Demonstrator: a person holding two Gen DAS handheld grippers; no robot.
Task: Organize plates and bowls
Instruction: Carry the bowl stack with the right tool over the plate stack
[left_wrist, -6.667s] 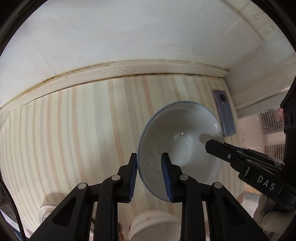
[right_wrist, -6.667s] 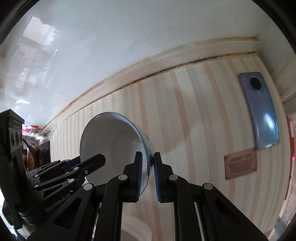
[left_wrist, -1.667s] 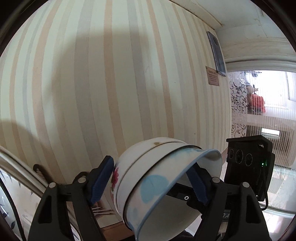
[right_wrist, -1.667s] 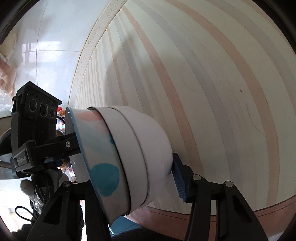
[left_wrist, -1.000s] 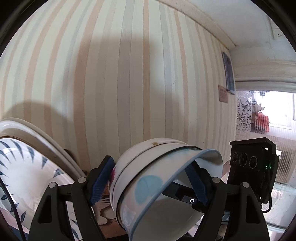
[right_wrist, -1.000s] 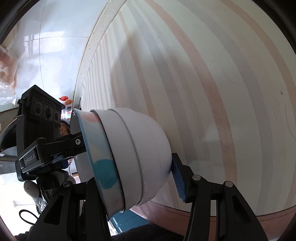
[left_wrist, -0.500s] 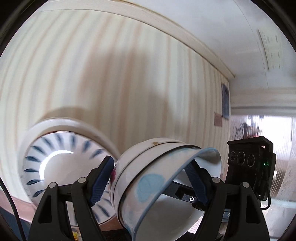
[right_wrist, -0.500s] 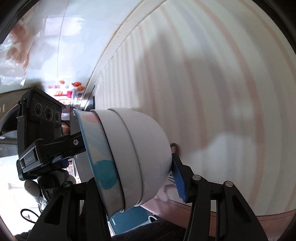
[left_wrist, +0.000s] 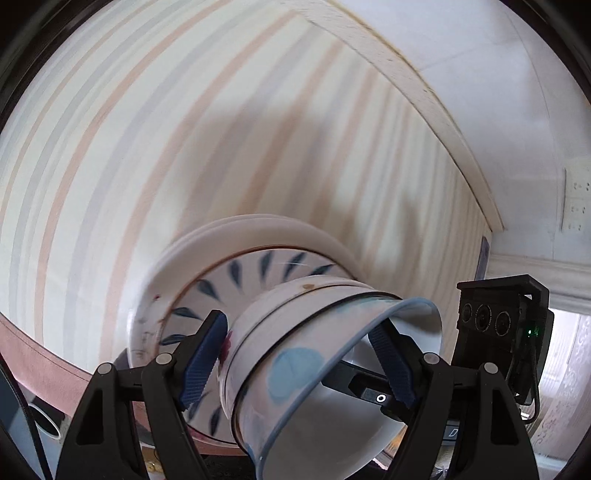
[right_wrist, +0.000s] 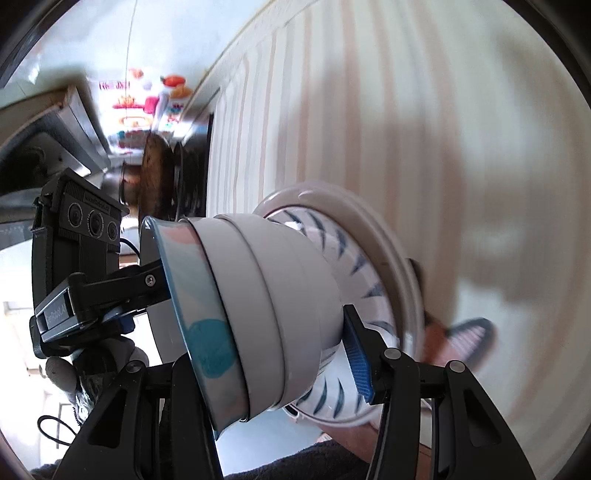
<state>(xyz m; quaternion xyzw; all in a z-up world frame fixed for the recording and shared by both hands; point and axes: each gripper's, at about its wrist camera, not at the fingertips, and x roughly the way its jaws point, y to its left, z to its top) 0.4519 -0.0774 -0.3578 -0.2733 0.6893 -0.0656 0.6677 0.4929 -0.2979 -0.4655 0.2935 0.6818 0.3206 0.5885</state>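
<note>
Between both pairs of blue-padded fingers, holding one nested stack of bowls (left_wrist: 317, 373) above the striped tablecloth (left_wrist: 155, 122): left gripper (left_wrist: 295, 362) spread wide and bracing the stack from bottom to rim, right gripper (right_wrist: 266, 354) spread wide and doing likewise from the opposite side. Showing an outer bowl with a blue rim and blue blotches, two white bowls tucked under it. Tilting, mouth turned toward the right gripper in the left wrist view. Hovering just over a stack of plates (left_wrist: 173, 280), the top plate (right_wrist: 373, 291) bearing dark blue leaf marks; contact between bowl base and plate hard to judge through blur. Lying beyond the plates, a dark fan-shaped object (right_wrist: 469, 336), too smeared to identify
</note>
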